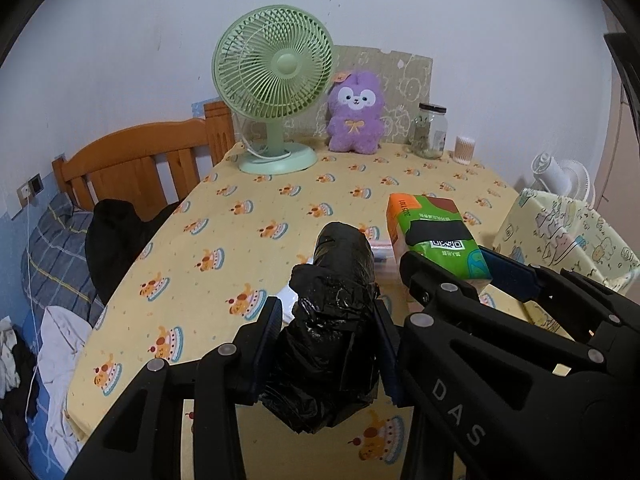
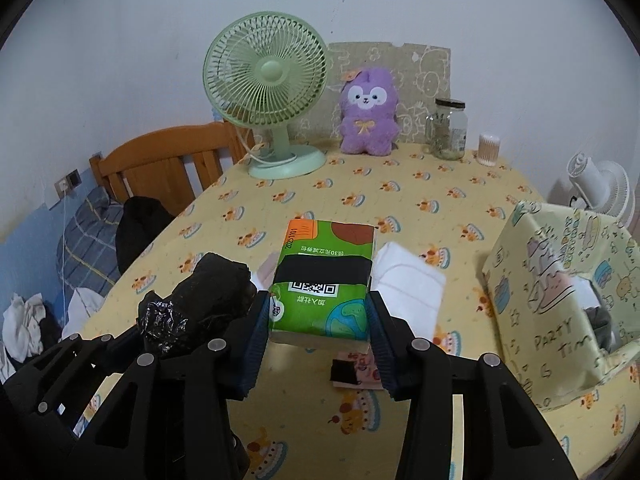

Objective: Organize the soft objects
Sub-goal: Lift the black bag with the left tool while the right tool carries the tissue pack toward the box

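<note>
The left tool [image 1: 326, 344] is clamped around a roll of black plastic bags [image 1: 340, 300], lifted above the counter [image 1: 248, 216]. Just to its right, the right tool [image 2: 318, 328] squeezes a green tissue pack [image 2: 324, 280] by its long sides, also raised. Both soft items seem held clear for carrying, probably toward the open patterned box [image 2: 560, 300] right of the right tool.
</note>
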